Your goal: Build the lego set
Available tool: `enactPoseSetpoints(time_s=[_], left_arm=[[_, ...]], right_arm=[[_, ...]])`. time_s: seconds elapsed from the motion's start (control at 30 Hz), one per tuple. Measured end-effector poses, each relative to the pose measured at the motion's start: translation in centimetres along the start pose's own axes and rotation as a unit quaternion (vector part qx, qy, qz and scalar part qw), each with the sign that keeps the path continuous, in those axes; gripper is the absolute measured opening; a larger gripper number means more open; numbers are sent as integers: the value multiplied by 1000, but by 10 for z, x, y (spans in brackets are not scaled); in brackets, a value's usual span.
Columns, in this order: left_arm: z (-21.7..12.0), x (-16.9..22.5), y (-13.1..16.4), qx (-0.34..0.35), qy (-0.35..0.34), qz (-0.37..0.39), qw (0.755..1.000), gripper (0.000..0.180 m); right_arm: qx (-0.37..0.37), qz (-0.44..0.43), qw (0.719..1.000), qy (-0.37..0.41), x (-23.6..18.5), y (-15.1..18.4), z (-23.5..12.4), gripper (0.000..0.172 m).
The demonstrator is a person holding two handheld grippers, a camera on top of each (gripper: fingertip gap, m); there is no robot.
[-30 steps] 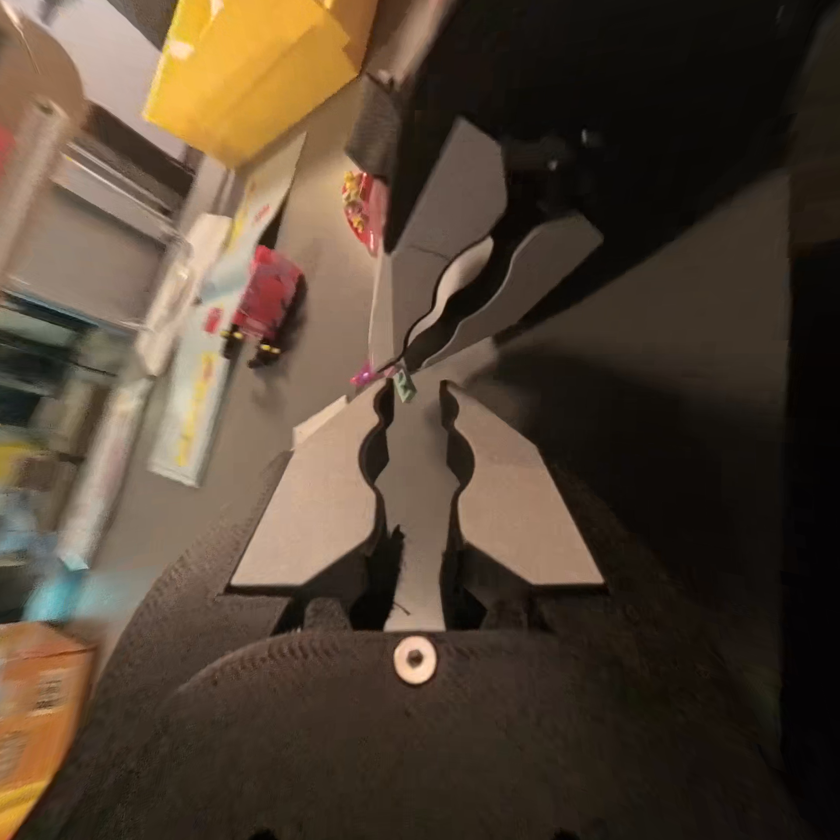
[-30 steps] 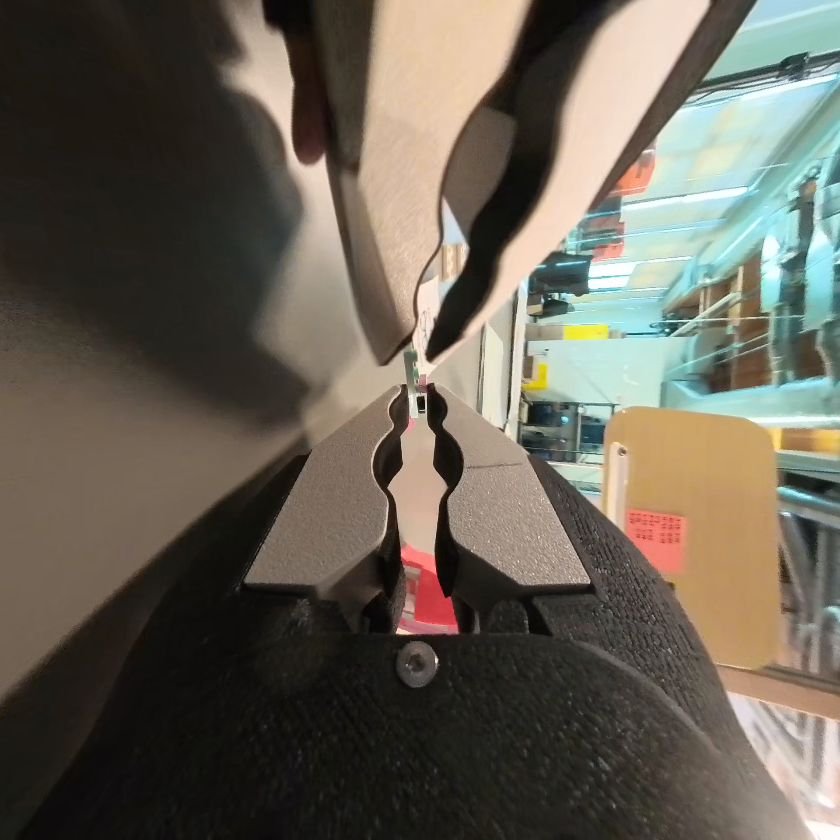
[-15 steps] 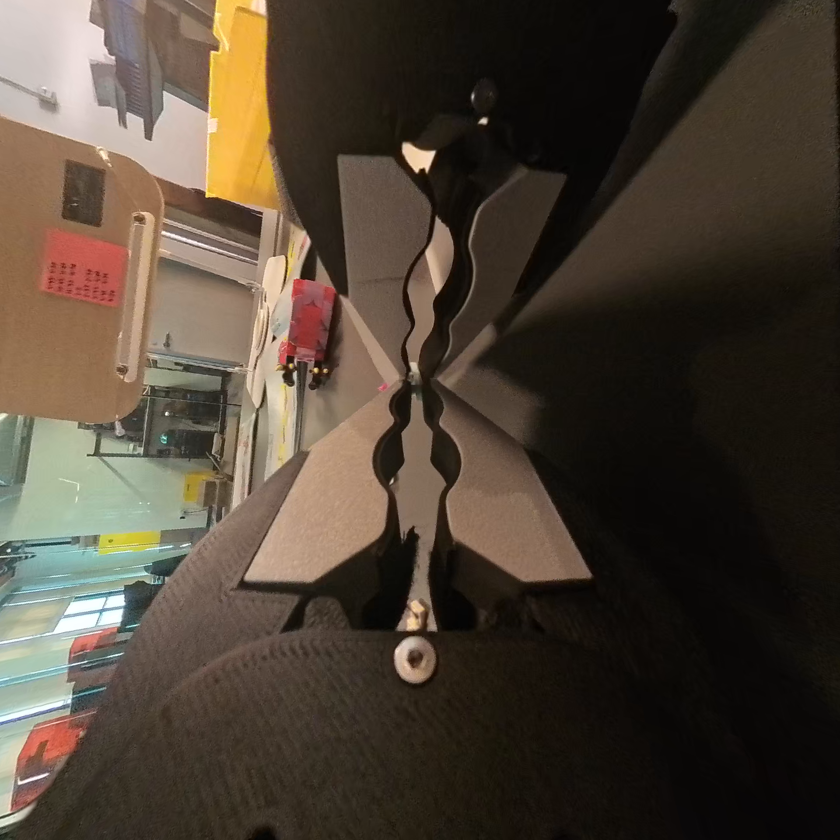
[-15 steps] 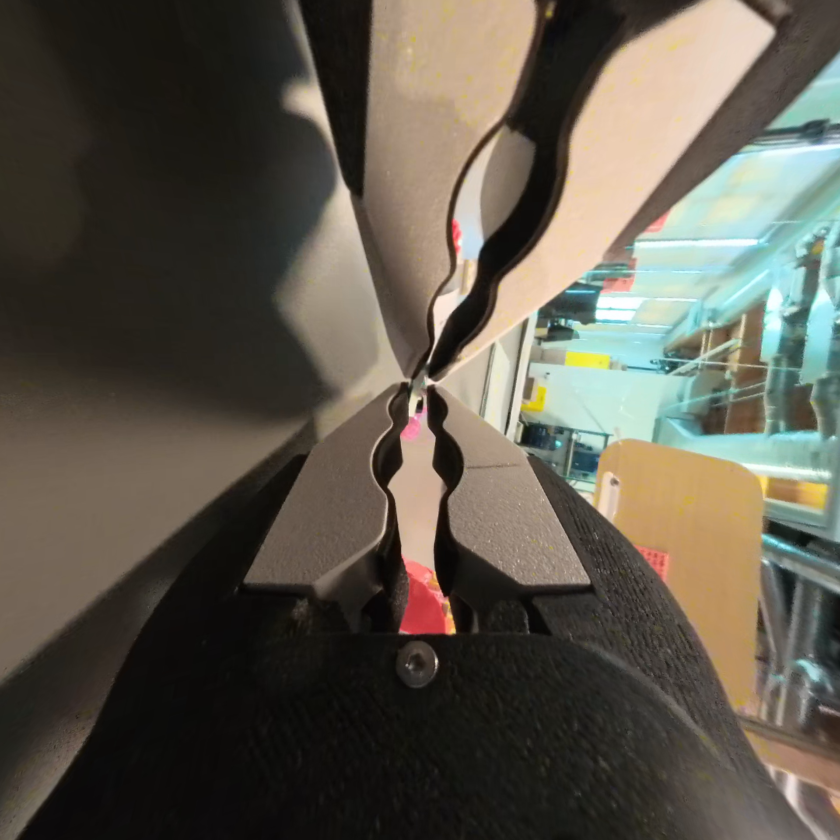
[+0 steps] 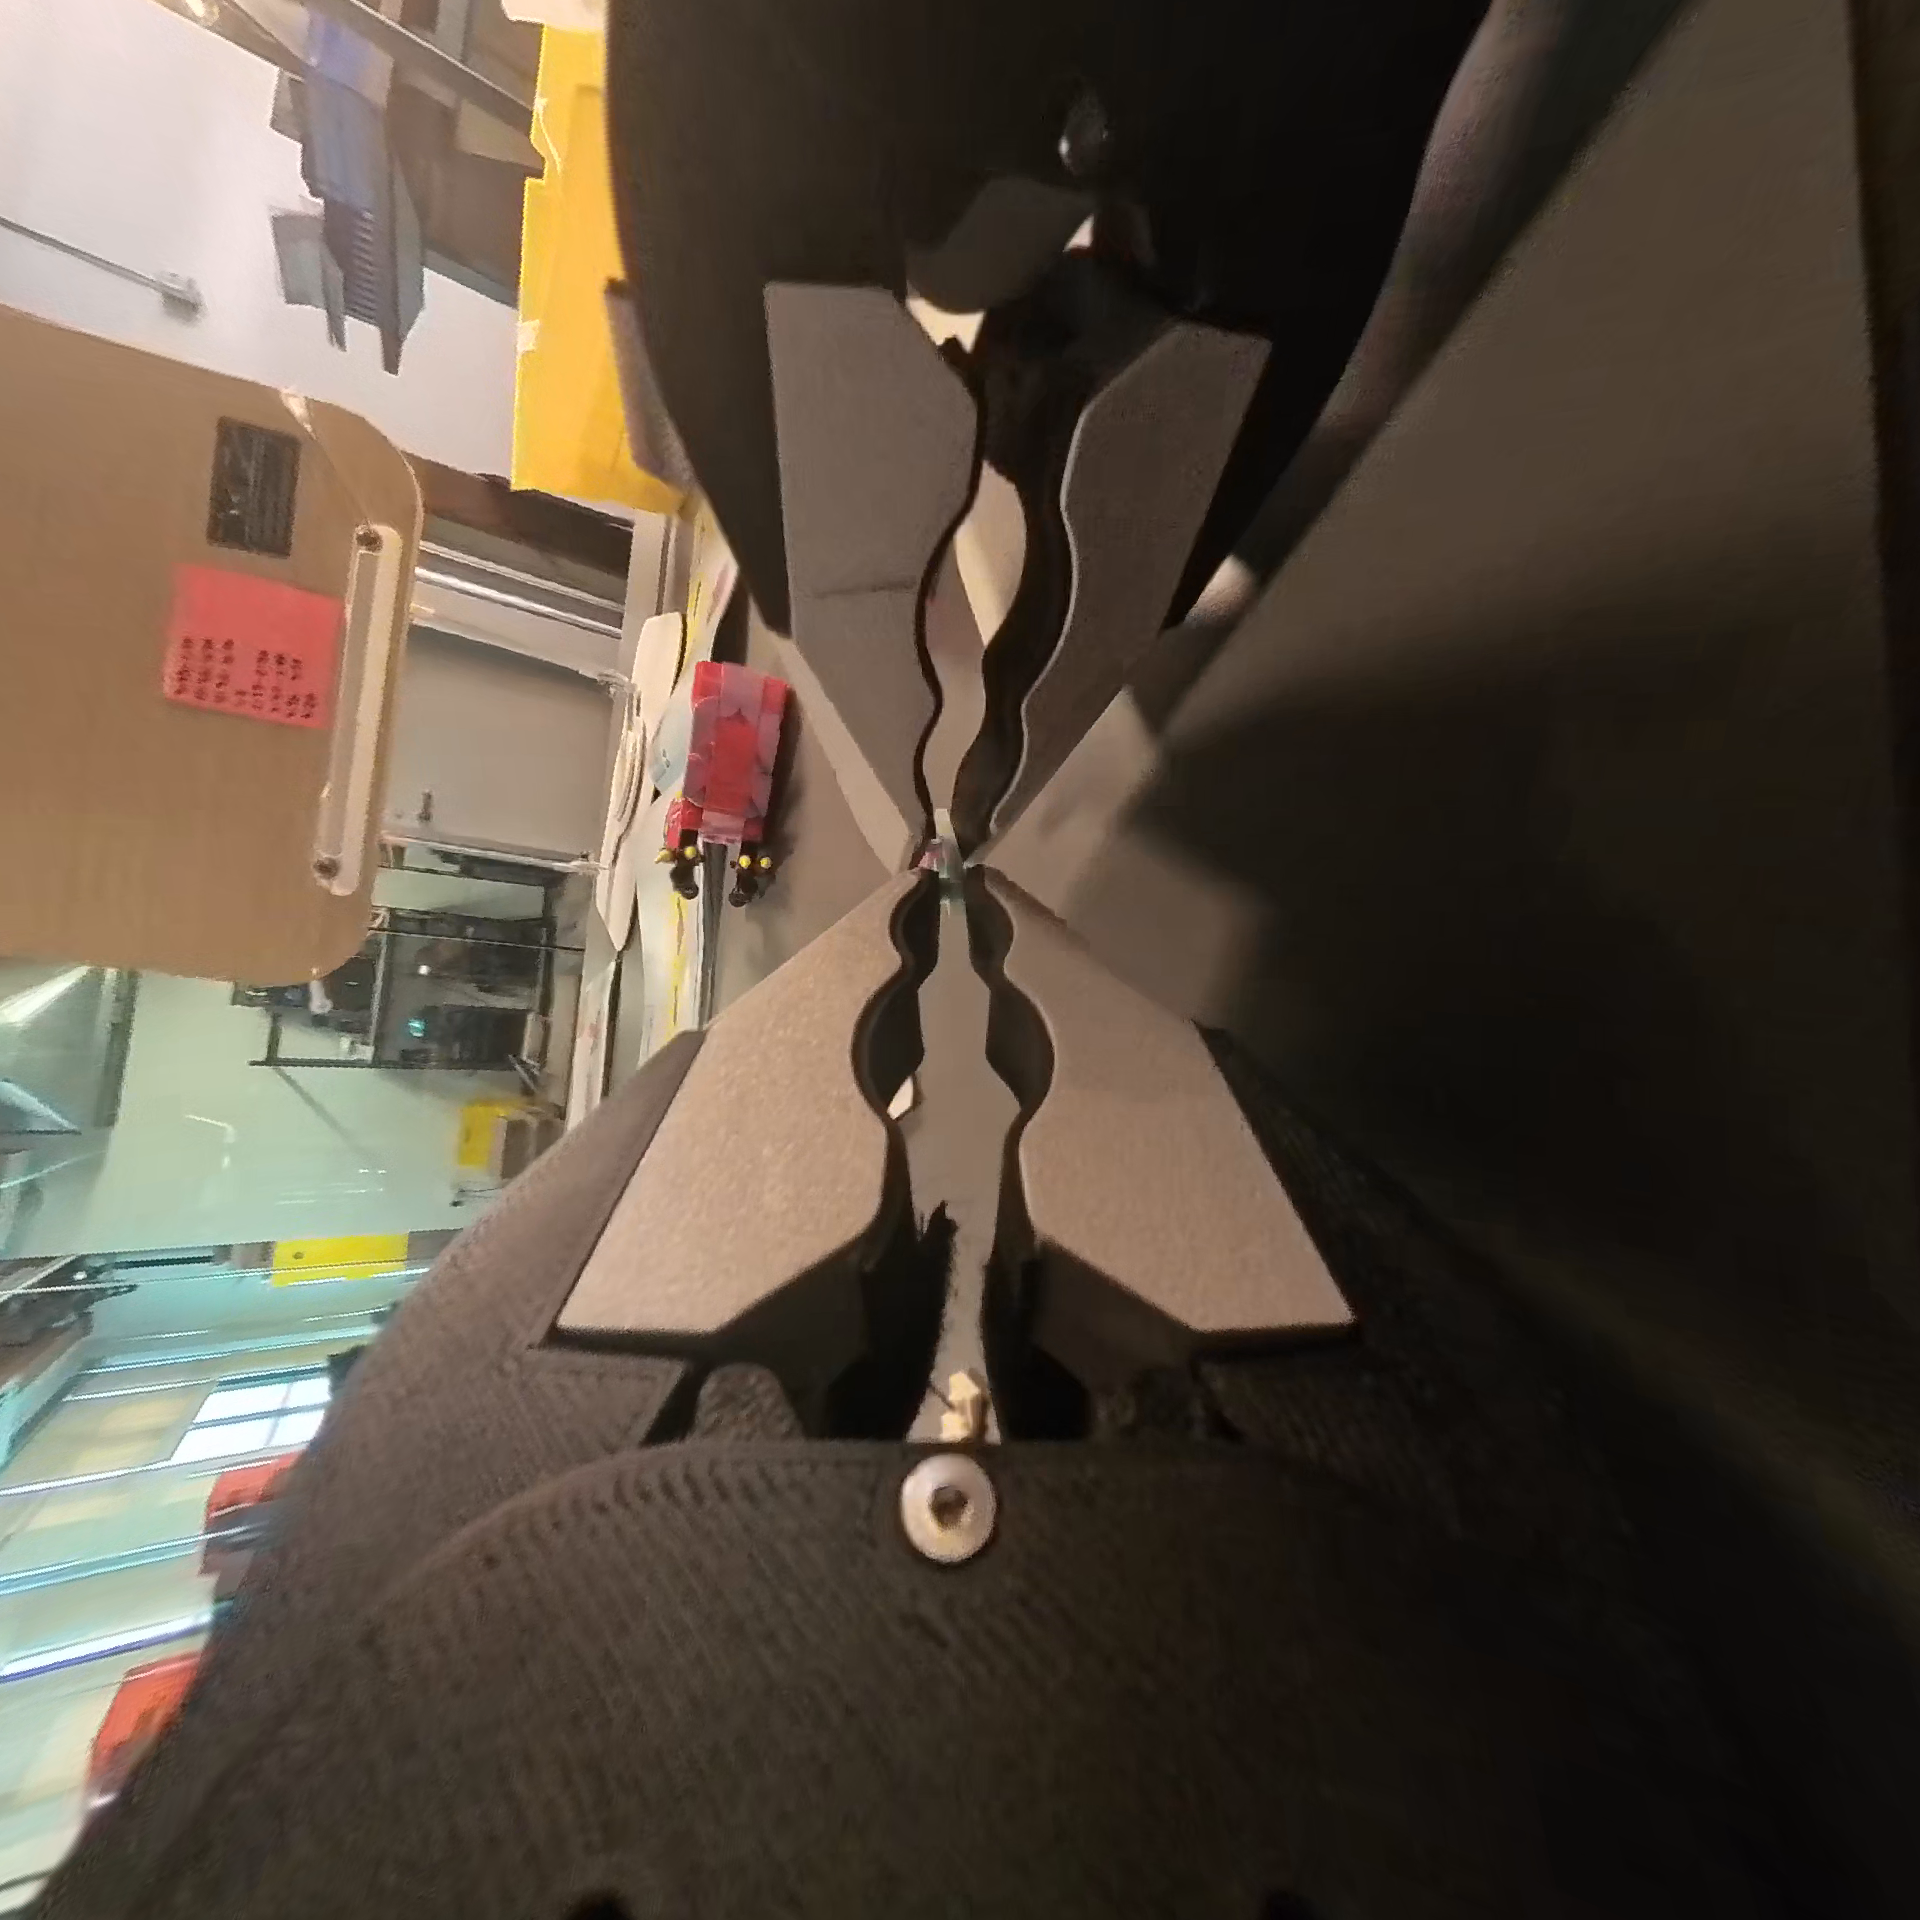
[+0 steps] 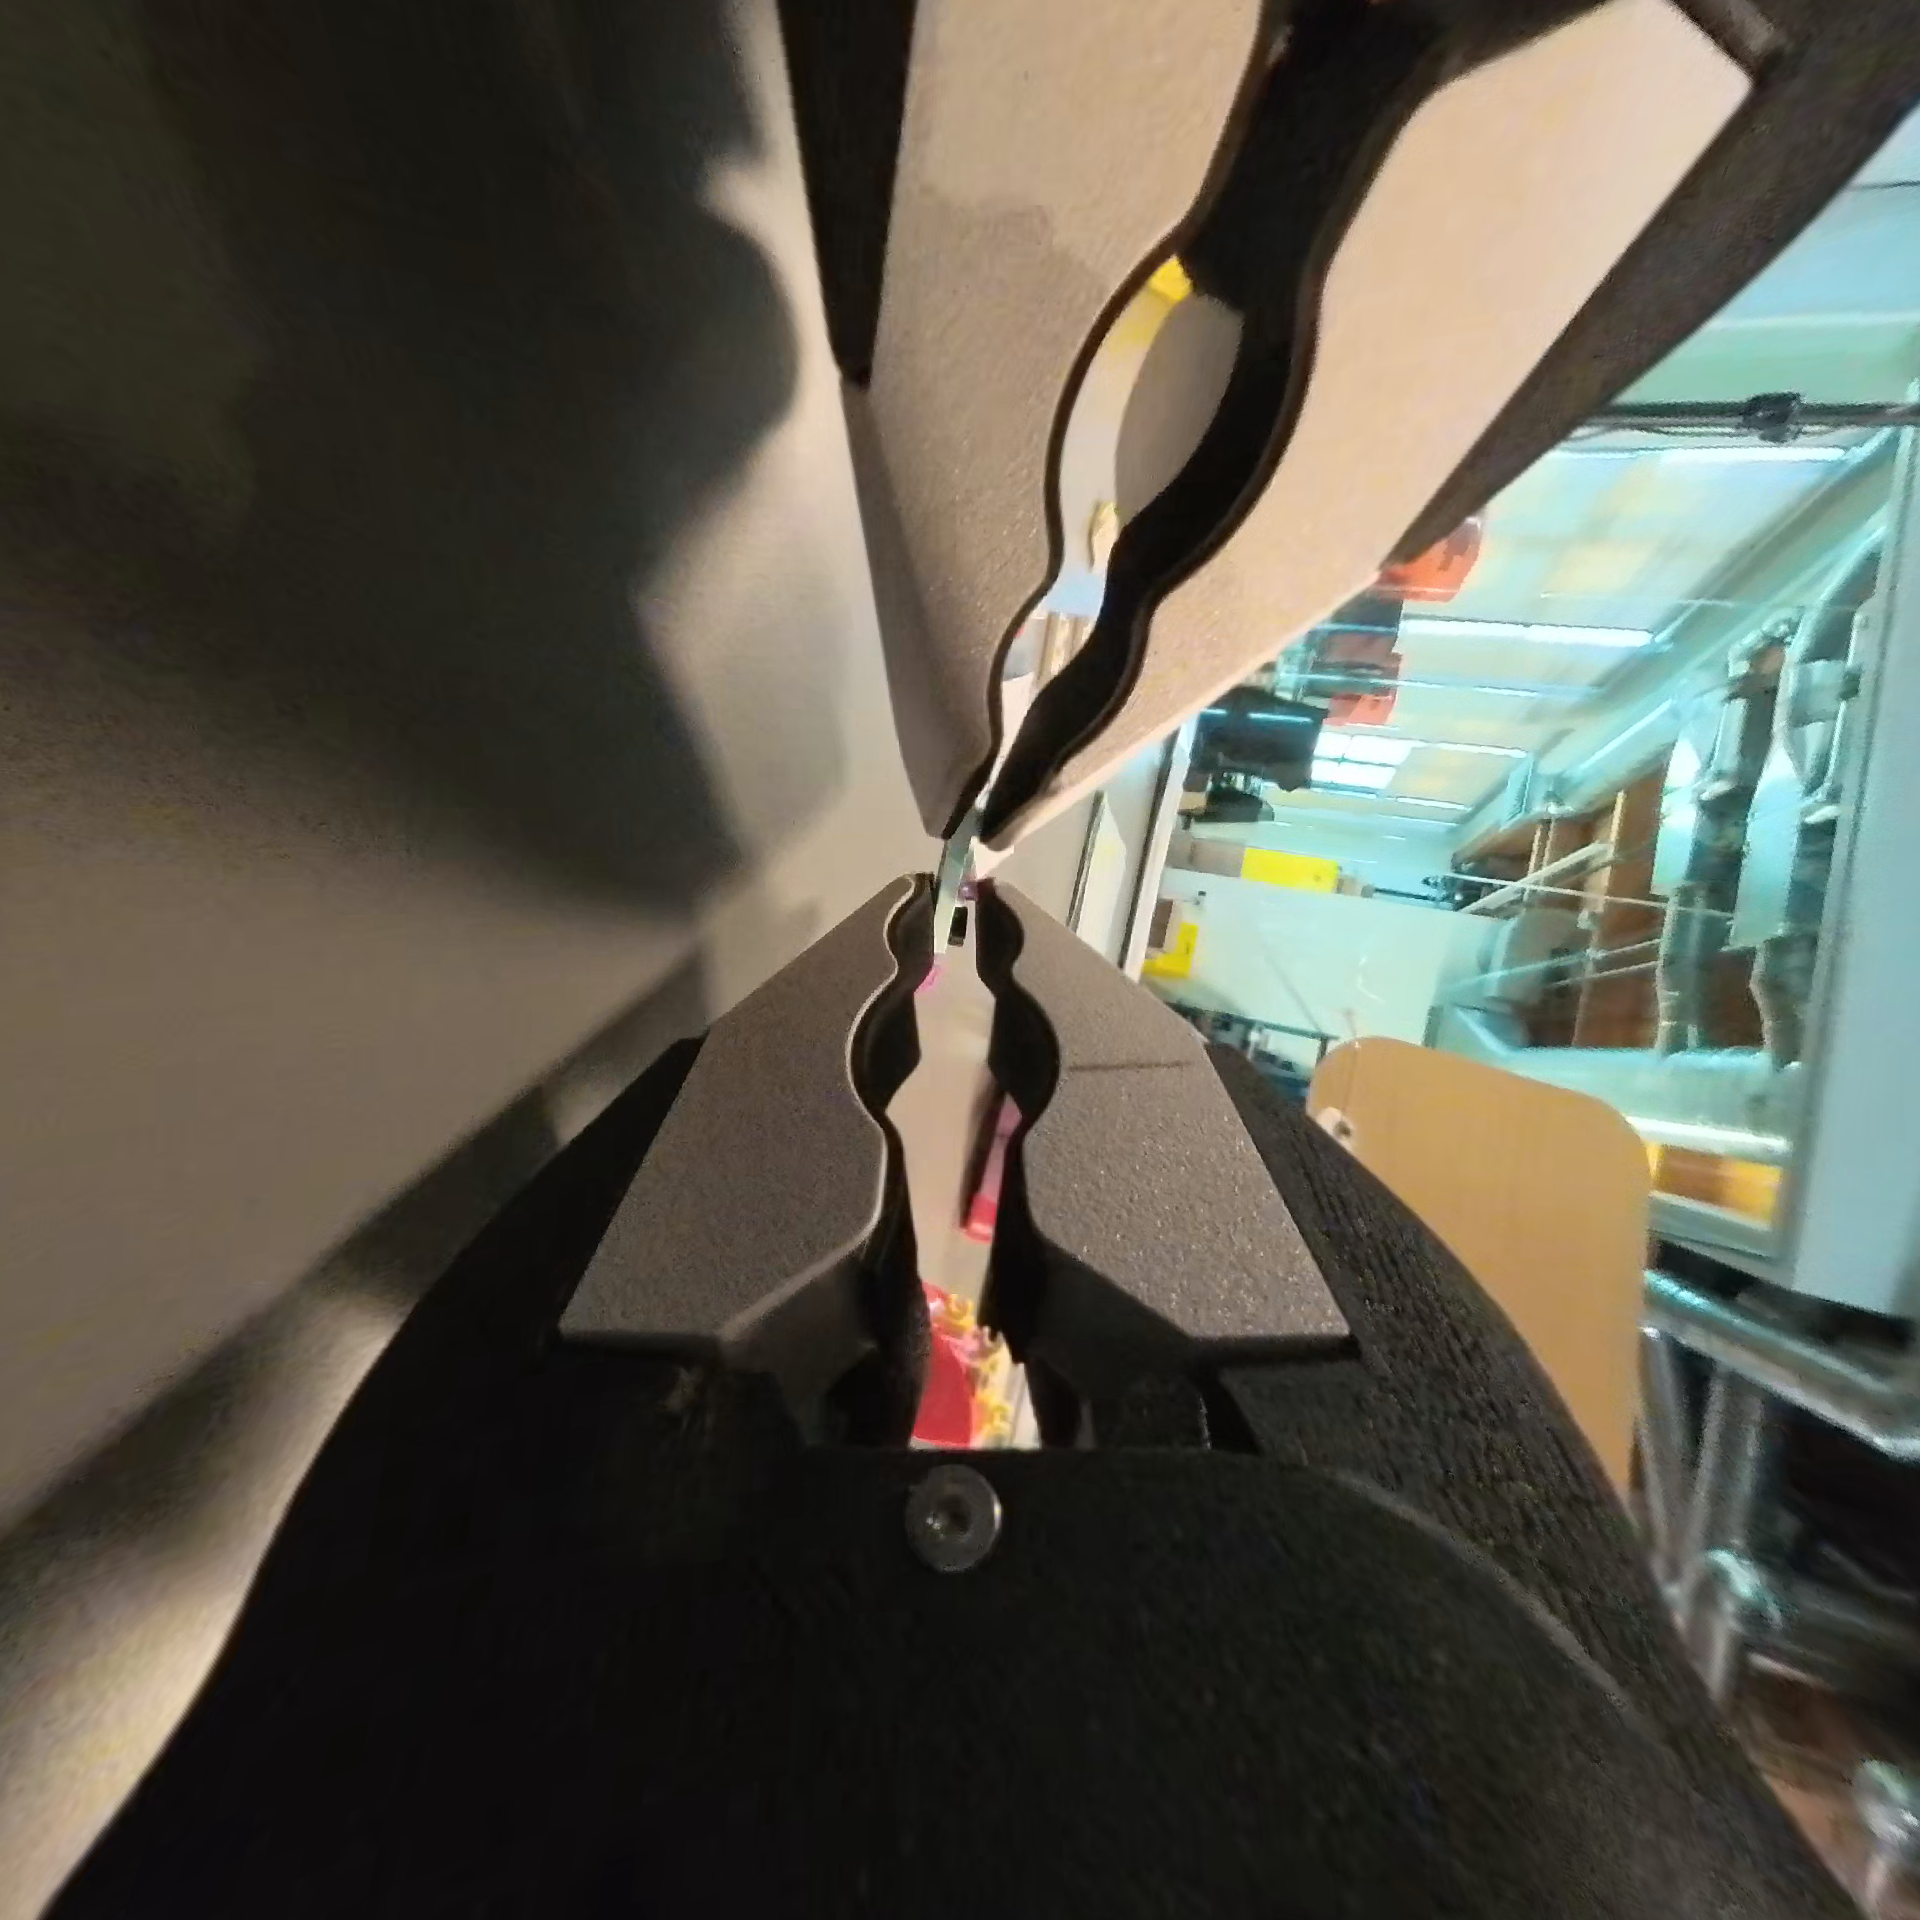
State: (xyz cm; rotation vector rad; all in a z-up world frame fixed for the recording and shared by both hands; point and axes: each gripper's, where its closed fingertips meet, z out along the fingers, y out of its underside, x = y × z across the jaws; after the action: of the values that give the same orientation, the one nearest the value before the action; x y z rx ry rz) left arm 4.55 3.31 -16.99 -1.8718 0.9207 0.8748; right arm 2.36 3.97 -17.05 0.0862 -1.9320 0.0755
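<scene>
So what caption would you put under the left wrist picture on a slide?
Two grippers meet tip to tip, left gripper and right gripper both pinching one small thin piece above a grey table.

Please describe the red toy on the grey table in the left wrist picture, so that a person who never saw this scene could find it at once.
Start from the grey table, left of the two grippers that meet tip to tip. The red toy lies there beside white paper sheets. It is a blocky red body with pale pink patches and small black feet tipped in yellow, unlike the flat paper around it.
</scene>
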Motion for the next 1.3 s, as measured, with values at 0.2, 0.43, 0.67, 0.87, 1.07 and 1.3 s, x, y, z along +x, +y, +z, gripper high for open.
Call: enactPoseSetpoints(time_s=[0.2,0.43,0.67,0.87,1.07,1.3], left_arm=[[0,-1,-2,7,-1,-7,1000,4],[-1,-2,-4,15,-2,-9,1000,4],[-3,-4,-7,17,-26,18,999,4],[-2,-3,-7,16,-26,23,999,4],[-2,-3,-7,20,-18,11,1000,4],[-2,-2,-7,22,-16,14,1000,3]], right_arm=[[17,11,1000,-5,1,0,-2,7],[25,-7,999,38,2,-2,-4,9],[11,-59,996,66,10,-1,-7,6],[14,-63,996,61,9,0,-7,5],[30,2,998,63,9,-1,-8,31],[47,90,994,31,10,7,-11,31]])
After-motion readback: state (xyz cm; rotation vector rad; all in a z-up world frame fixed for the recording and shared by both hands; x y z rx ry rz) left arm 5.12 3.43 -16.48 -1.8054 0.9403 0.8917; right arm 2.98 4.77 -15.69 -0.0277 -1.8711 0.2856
